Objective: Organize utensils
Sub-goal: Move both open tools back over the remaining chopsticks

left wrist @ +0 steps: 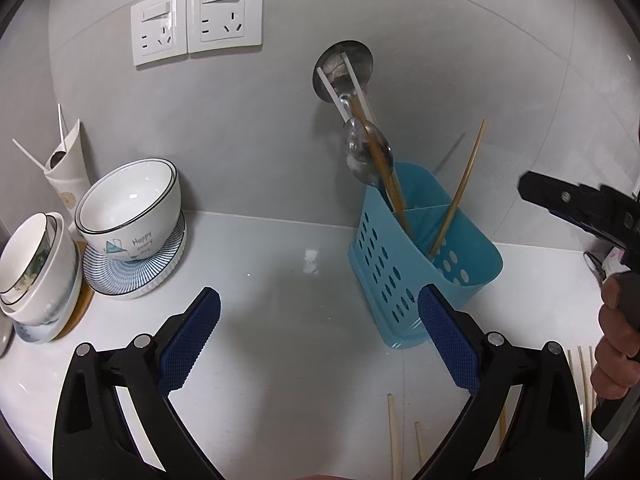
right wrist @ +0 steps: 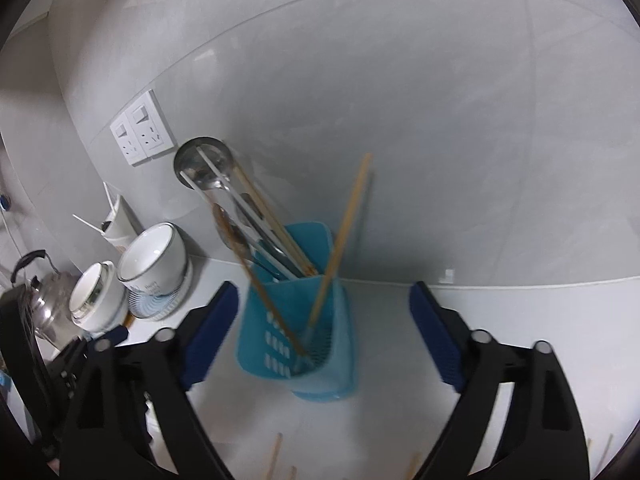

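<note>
A blue perforated utensil holder (left wrist: 424, 264) (right wrist: 296, 340) stands on the white counter near the wall. A steel ladle (left wrist: 344, 68) (right wrist: 204, 160), a spoon (left wrist: 366, 152) and white chopsticks lean out of its far compartment. One wooden chopstick (left wrist: 460, 188) (right wrist: 344, 232) leans in the near compartment. My left gripper (left wrist: 320, 304) hangs open over the counter, in front of the holder and holding nothing. My right gripper (right wrist: 324, 296) is open above the holder with nothing between its pads. Loose wooden chopsticks (left wrist: 394, 436) (right wrist: 276, 456) lie on the counter close to me.
A white bowl (left wrist: 132, 204) on a blue-striped plate and a stack of bowls (left wrist: 32, 264) stand at the left. Behind them is a white cup (left wrist: 68, 168). Wall sockets (left wrist: 196, 20) are above, and a steel kettle (right wrist: 44, 300) is far left. A hand (left wrist: 616, 344) holds the right gripper.
</note>
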Tool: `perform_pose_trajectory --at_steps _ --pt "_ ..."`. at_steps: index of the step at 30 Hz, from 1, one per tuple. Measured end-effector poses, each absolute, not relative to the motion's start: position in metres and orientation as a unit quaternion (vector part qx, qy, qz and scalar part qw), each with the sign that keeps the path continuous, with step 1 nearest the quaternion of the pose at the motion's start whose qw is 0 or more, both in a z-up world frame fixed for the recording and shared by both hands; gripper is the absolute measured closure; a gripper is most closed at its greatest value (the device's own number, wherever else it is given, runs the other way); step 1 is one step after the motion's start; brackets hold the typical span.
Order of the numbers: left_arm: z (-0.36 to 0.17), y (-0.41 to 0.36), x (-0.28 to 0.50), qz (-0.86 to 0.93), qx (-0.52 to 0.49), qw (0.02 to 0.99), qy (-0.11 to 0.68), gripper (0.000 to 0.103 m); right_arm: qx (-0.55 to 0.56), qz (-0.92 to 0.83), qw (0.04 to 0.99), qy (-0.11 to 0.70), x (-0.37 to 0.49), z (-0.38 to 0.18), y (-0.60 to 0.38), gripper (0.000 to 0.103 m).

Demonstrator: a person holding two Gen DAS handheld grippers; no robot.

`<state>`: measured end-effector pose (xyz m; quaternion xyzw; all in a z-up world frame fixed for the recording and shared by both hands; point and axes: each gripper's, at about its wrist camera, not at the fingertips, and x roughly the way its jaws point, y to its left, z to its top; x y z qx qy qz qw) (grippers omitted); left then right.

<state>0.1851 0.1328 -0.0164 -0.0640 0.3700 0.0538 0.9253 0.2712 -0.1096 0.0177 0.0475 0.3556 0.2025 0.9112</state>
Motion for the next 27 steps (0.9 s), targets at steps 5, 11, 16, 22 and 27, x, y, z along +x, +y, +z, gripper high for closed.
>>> perform_pose_trajectory --at_steps 5,11,16,22,27 --pt "-0.012 0.124 0.184 0.044 -0.060 0.928 0.366 0.006 0.026 0.180 0.917 0.354 0.256 0.020 -0.123 0.008" --pt "-0.013 0.111 0.184 0.030 -0.061 0.916 0.395 0.006 0.007 0.150 0.923 0.355 0.233 0.017 -0.145 0.008" --pt "-0.012 0.103 0.176 0.024 -0.065 0.913 0.402 0.006 0.000 0.118 0.921 0.371 0.216 0.008 -0.172 0.008" --pt "-0.017 0.094 0.164 0.024 -0.055 0.903 0.425 0.006 0.005 0.081 0.914 0.397 0.193 -0.006 -0.204 0.008" --pt "-0.027 0.093 0.148 0.026 -0.063 0.892 0.448 0.006 0.002 0.059 0.906 0.420 0.172 -0.018 -0.217 0.008"
